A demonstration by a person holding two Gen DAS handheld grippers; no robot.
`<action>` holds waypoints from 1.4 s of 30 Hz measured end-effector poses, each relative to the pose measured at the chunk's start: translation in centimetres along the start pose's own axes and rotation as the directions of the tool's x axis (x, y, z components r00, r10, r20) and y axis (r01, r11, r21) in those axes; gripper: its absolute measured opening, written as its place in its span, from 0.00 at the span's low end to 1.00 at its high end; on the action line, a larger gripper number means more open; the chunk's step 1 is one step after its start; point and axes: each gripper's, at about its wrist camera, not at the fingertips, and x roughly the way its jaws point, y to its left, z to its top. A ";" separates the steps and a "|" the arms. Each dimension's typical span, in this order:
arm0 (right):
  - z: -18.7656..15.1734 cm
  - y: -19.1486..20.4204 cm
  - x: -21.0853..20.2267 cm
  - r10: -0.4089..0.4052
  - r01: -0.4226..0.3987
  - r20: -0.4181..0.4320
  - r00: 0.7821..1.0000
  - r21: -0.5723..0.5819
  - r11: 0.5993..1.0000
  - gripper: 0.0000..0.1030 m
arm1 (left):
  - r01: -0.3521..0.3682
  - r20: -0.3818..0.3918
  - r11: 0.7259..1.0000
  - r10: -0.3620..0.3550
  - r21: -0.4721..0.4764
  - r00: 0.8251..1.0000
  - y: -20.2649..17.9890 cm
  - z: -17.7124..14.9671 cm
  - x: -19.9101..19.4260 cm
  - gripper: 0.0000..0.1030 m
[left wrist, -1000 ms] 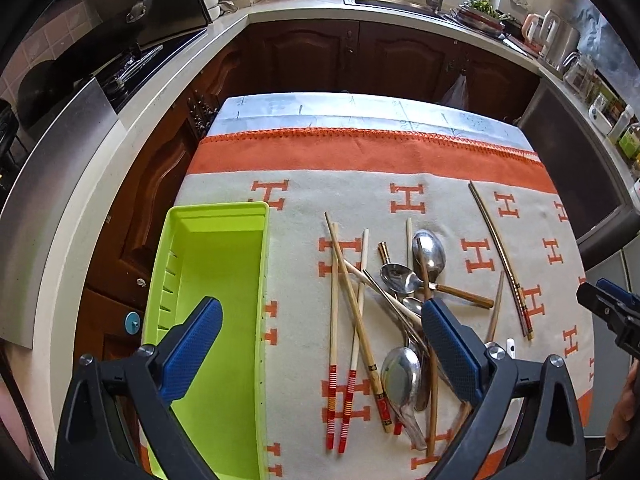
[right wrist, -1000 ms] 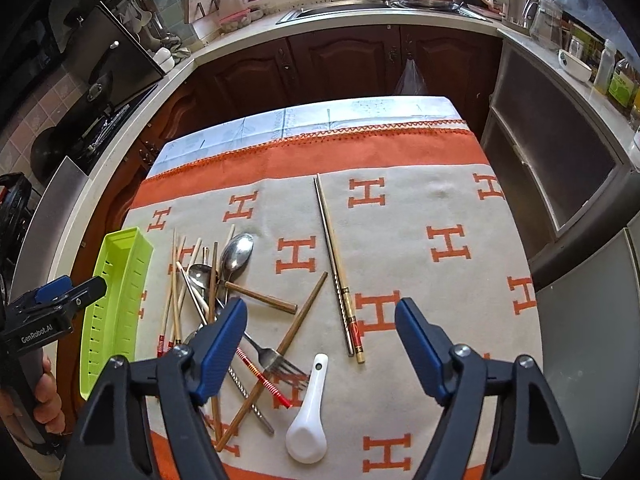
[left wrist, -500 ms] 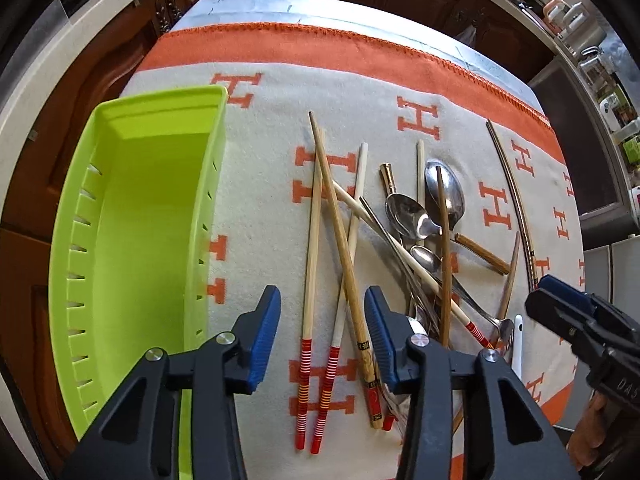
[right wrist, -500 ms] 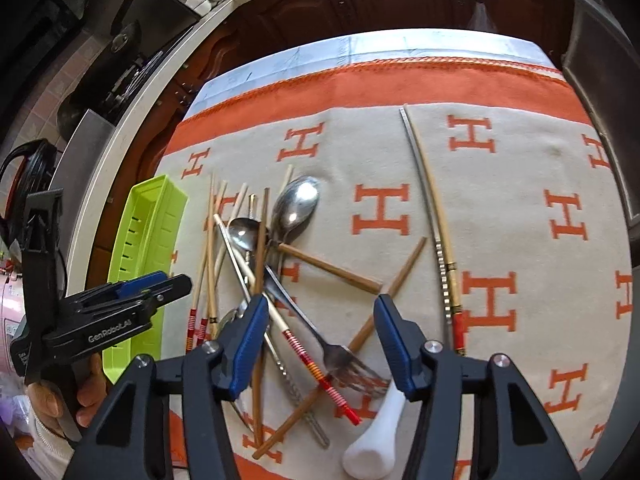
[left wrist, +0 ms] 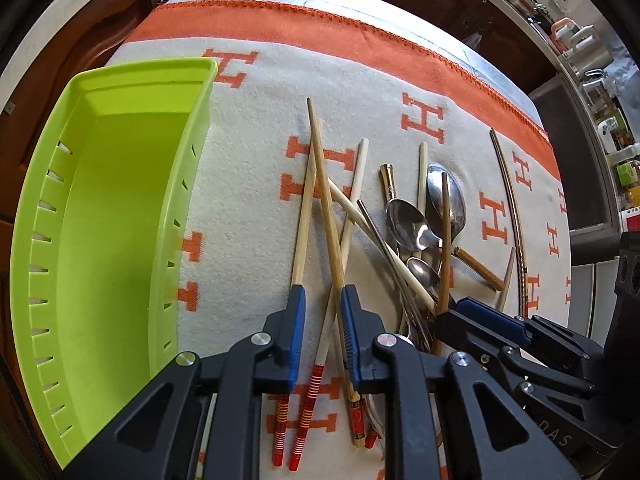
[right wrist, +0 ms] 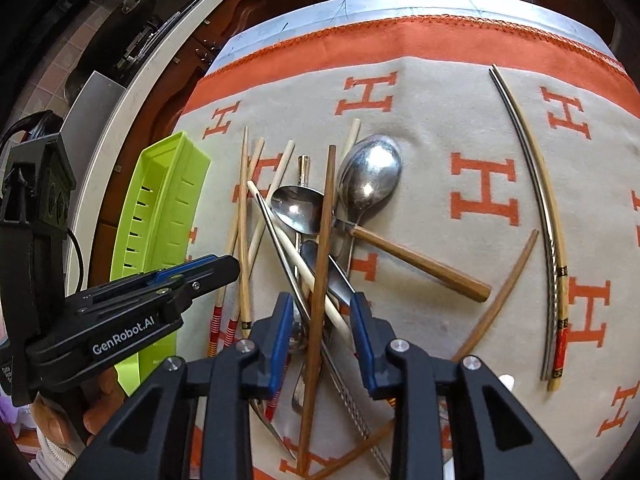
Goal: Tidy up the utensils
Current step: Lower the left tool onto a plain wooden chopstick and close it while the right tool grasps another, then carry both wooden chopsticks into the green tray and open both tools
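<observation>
The left gripper, jaws narrowing, straddles a red-banded chopstick running lengthwise between them, just right of the green tray; the right gripper closes around a dark chopstick.

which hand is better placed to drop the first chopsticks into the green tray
Left, probably. The left gripper is closing its jaws around light chopsticks right beside the green tray. The right gripper is closing over a dark chopstick in the tangled pile, farther from the tray.
</observation>
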 end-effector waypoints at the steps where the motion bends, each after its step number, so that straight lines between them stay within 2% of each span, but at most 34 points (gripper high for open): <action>1: 0.1 0.1 0.1 -0.003 0.003 0.001 1.000 -0.002 1.000 0.24 | 0.006 0.003 1.000 -0.006 -0.003 1.000 0.0 0.0 0.0 0.16; 4: 0.0 0.3 0.0 -0.008 0.008 0.003 1.000 -0.010 1.000 0.18 | 0.009 0.005 1.000 -0.009 -0.005 1.000 0.0 0.1 0.2 0.16; 10: 0.2 0.9 0.4 -0.038 0.038 0.015 0.999 -0.029 0.999 0.15 | 0.000 0.000 1.000 0.000 -0.008 1.000 -0.3 0.2 0.7 0.16; 14: 0.4 1.5 0.8 -0.058 0.059 0.025 0.998 -0.051 0.997 0.08 | -0.009 0.008 1.000 0.009 -0.010 1.000 -0.7 0.2 1.0 0.08; 19: 0.1 1.7 0.7 -0.067 0.071 0.049 0.997 -0.070 0.995 0.07 | -0.019 0.025 1.000 0.019 -0.015 0.999 -0.7 0.2 0.7 0.05; 27: -0.2 1.0 -0.9 -0.021 0.024 0.080 0.997 -0.044 0.999 0.07 | -0.013 0.051 1.000 0.012 0.017 0.999 -1.0 -0.2 -0.5 0.04; 32: -0.5 0.8 -2.9 0.004 0.000 0.110 0.994 -0.035 0.999 0.06 | 0.008 0.077 0.999 -0.012 0.053 0.997 -1.5 -1.0 -2.6 0.04; 37: -0.9 1.3 -6.0 0.024 -0.018 0.180 0.983 -0.035 0.999 0.06 | 0.034 0.127 0.996 -0.044 0.078 0.991 -1.4 -2.2 -6.7 0.04; 42: -1.0 3.3 -9.0 0.075 -0.061 0.240 0.968 -0.061 0.996 0.06 | 0.002 0.213 0.994 -0.025 0.108 0.977 -0.3 -3.7 -11.4 0.04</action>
